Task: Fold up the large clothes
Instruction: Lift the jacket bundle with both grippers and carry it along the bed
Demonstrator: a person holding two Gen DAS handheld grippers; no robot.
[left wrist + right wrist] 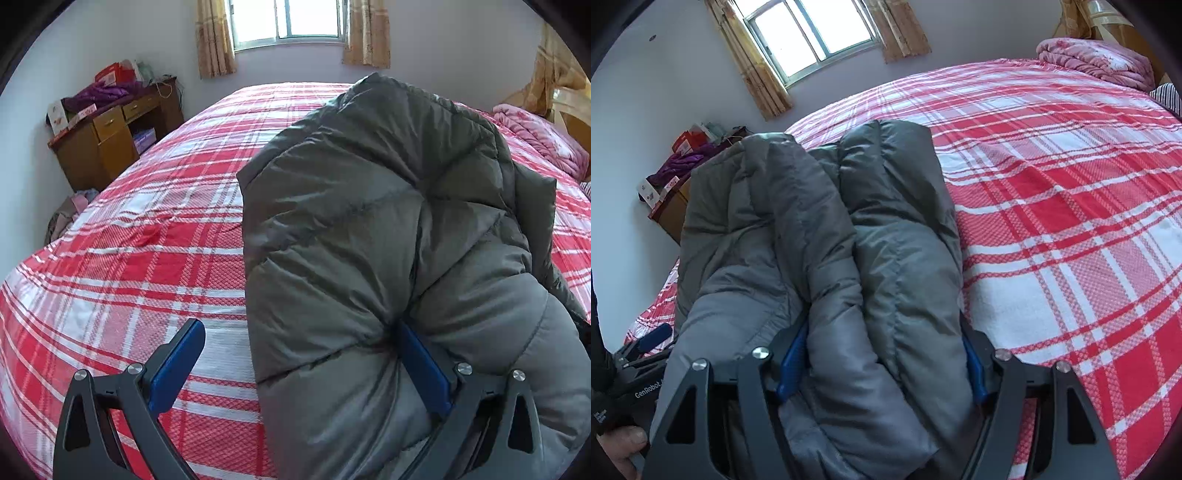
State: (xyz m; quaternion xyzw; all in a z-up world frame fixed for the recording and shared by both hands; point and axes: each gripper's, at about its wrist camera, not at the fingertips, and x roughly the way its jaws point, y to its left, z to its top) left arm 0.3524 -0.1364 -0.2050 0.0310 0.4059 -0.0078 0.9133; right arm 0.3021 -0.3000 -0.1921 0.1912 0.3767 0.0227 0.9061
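Observation:
A bulky grey quilted jacket (369, 221) lies folded lengthwise on the red-and-white plaid bed (147, 258). My left gripper (299, 326) is open wide. Its right finger (424, 365) digs into a crease of the jacket, while its left finger (177, 362) hangs free over the sheet, apart from the jacket's edge. In the right wrist view the jacket (831, 229) bulges in thick rolls between the blue pads of my right gripper (882, 325), which press on it from both sides. At the lower left, beside a hand (620, 446), is my left gripper (653, 339).
A wooden desk (110, 136) piled with boxes and purple cloth stands by the far left wall. A folded pink quilt (1097, 59) lies at the head of the bed. Clothes (66, 218) lie on the floor beside the bed. A curtained window (288, 18) is behind.

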